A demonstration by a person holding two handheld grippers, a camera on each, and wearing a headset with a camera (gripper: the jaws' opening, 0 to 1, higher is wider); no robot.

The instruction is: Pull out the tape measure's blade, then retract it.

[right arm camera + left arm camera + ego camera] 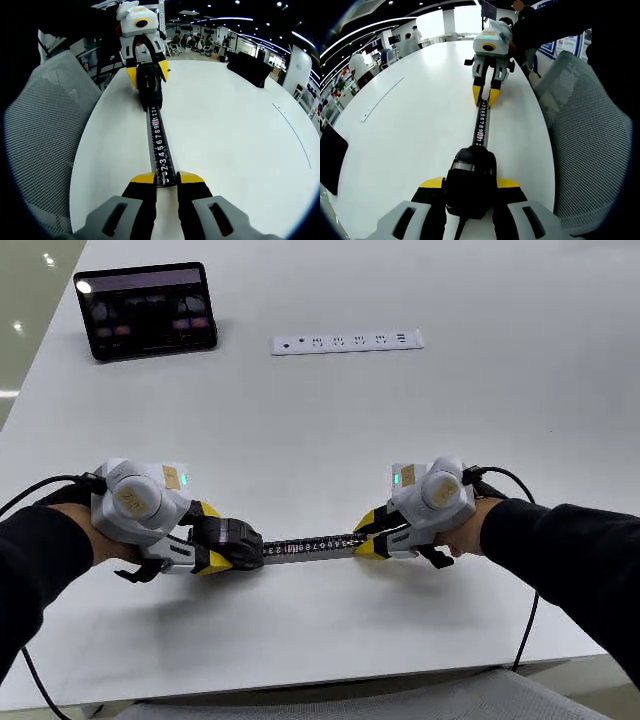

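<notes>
While a black, rounded tape measure case (232, 543) sits clamped between the yellow-tipped jaws of the left gripper (212, 536), the right gripper (367, 536) pinches the end of its black, white-numbered steel blade (310, 546), drawn out in a short, straight span over the white workbench (330, 420) near its front edge. Both grippers are clenched, one on each end. Whether the blade is going out or coming back cannot be read here. Either way, the move likely calls for travel along the blade's own line, the case held level so the strip does not twist or kink. On the return, the tip is best walked back to the case, not released to snap home.
</notes>
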